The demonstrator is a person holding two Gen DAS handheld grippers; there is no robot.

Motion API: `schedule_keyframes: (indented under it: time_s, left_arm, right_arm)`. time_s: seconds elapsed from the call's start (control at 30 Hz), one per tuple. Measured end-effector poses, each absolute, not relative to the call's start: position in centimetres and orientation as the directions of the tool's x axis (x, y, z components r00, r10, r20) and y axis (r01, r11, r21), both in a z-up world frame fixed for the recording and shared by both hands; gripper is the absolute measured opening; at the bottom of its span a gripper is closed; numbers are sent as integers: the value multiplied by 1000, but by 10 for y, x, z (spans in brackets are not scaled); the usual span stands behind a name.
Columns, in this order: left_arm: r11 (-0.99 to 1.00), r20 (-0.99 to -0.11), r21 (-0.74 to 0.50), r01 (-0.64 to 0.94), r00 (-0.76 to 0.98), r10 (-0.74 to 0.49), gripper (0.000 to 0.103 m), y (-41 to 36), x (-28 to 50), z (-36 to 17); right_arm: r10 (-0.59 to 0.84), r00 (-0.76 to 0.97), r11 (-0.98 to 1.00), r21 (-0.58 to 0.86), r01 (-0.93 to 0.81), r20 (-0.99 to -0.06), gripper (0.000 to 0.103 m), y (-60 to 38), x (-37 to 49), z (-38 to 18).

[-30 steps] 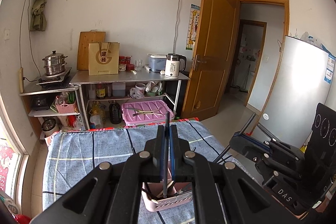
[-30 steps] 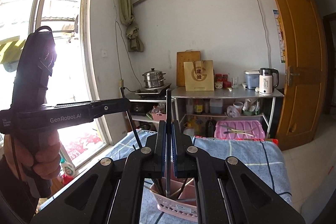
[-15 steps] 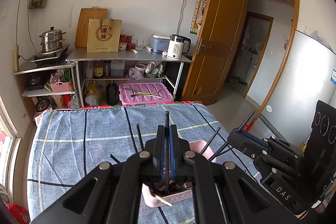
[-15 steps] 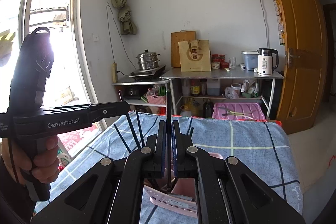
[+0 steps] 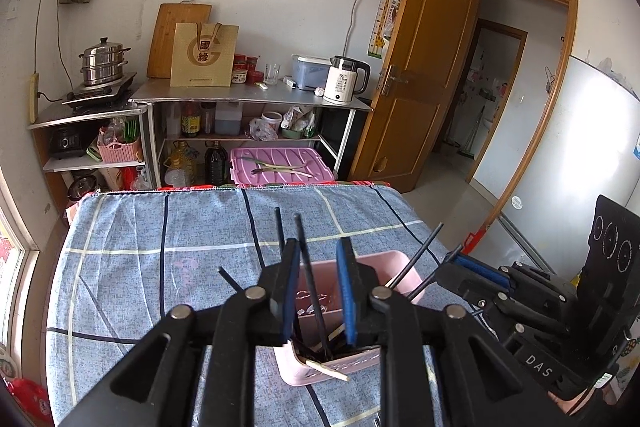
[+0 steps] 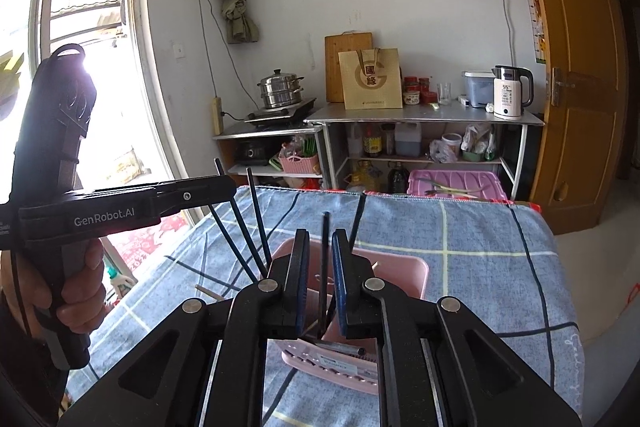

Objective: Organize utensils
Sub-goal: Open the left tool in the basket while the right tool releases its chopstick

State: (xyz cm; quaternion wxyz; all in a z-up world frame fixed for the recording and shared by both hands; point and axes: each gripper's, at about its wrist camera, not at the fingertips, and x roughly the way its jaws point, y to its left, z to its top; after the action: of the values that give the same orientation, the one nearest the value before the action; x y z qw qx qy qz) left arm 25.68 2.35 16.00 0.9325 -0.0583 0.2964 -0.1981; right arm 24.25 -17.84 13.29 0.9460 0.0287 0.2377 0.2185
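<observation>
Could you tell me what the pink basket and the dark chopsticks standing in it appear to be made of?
The pink basket looks like moulded plastic: matte, uniform pastel colour, thin smooth walls. The dark chopsticks are thin, straight and evenly black with a slight sheen, so probably plastic or lacquered wood; the pictures cannot settle which.

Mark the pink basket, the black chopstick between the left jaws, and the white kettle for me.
pink basket (image 5: 394, 261), left wrist view, far rim.
black chopstick (image 5: 306, 259), left wrist view, mid shaft.
white kettle (image 5: 340, 87), left wrist view, body.

Bright daylight w/ glare from window (image 6: 80, 67), frames sharp, heavy fisheye bending + dark corners.
</observation>
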Motion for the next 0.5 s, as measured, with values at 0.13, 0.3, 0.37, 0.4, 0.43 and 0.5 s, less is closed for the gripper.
schedule_keyframes:
  time_s: [0.13,0.3,0.37,0.4,0.43,0.5]
  left_arm:
    - [922,-500,-211,325,774,-388,29,29,244,171]
    - [926,-463,-214,313,802,-378,30,39,222,183]
    - [927,-447,-211,311,812,-375,30,42,210,186]
    - [926,-438,-211,312,817,-375,30,44,204,188]
    - [926,-431,-211,312,821,-375,30,45,197,188]
    - [926,-421,-208,316,825,-377,30,46,184,188]
  right_arm:
    - [422,811,906,152,-396,-405,13,-187,225,146]
    - [418,830,908,148,-391,-370,13,-196,204,157]
    - [411,838,911,137,-388,-358,13,-200,192,159]
    - [409,841,912,134,-387,-353,13,-201,186,159]
    - [409,841,912,134,-387,-353,13,-201,186,159]
    - [408,845,913,130,-388,-345,13,-205,171,158]
